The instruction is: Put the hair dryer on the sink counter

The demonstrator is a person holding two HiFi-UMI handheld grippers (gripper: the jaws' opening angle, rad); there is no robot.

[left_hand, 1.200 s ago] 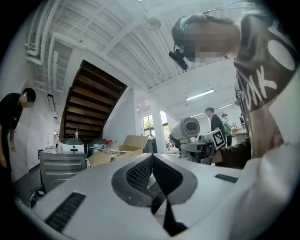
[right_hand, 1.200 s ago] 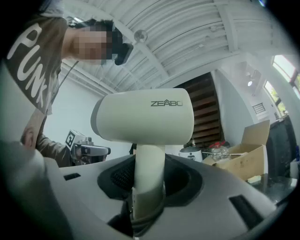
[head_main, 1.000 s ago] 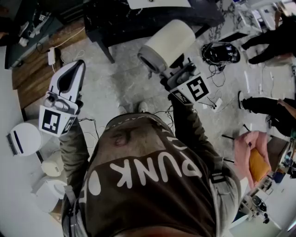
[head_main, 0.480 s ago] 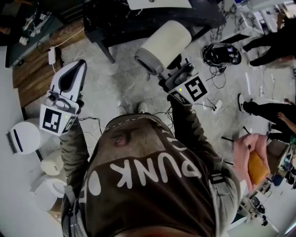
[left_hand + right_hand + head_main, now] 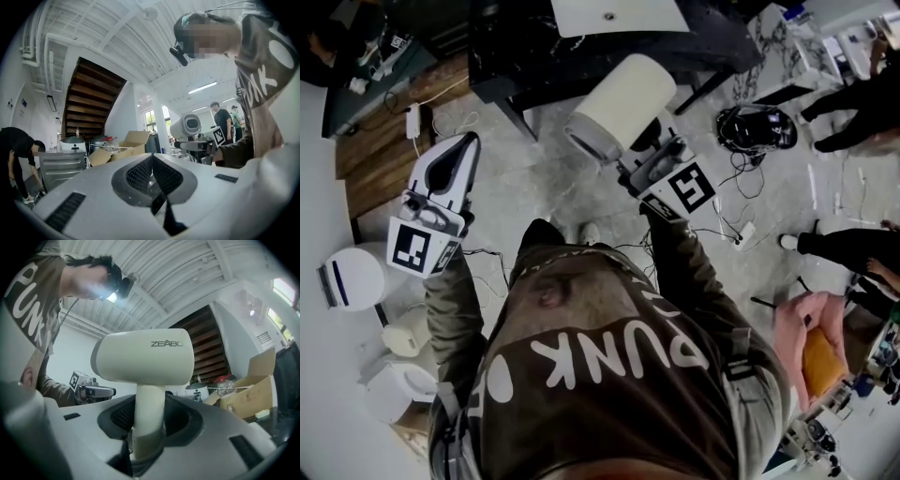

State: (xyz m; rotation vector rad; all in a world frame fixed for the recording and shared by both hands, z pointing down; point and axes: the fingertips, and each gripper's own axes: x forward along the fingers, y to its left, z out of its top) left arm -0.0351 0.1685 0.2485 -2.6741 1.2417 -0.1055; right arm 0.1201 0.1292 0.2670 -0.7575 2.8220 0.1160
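Note:
The cream hair dryer point(image 5: 623, 103) point(image 5: 145, 357) hangs in the air over the floor, its barrel lying level and its handle pointing down. My right gripper point(image 5: 641, 142) point(image 5: 149, 427) is shut on that handle, which stands upright between the two jaws. Just beyond the dryer stands the dark sink counter point(image 5: 534, 47) with its white basin point(image 5: 619, 14) at the top of the head view. My left gripper point(image 5: 467, 142) point(image 5: 152, 158) is raised at the left, its jaws meeting with nothing between them.
Cables and a black headset point(image 5: 752, 111) lie on the floor at the right. People point(image 5: 853, 75) stand at the right edge. White round appliances point(image 5: 347, 279) sit at the lower left. A cardboard box point(image 5: 246, 394) and wooden stairs point(image 5: 93, 98) are behind.
The counter and basin have come further into the head view. The hair dryer, still in my right gripper, has shifted a little toward the counter. The left gripper is much as before.

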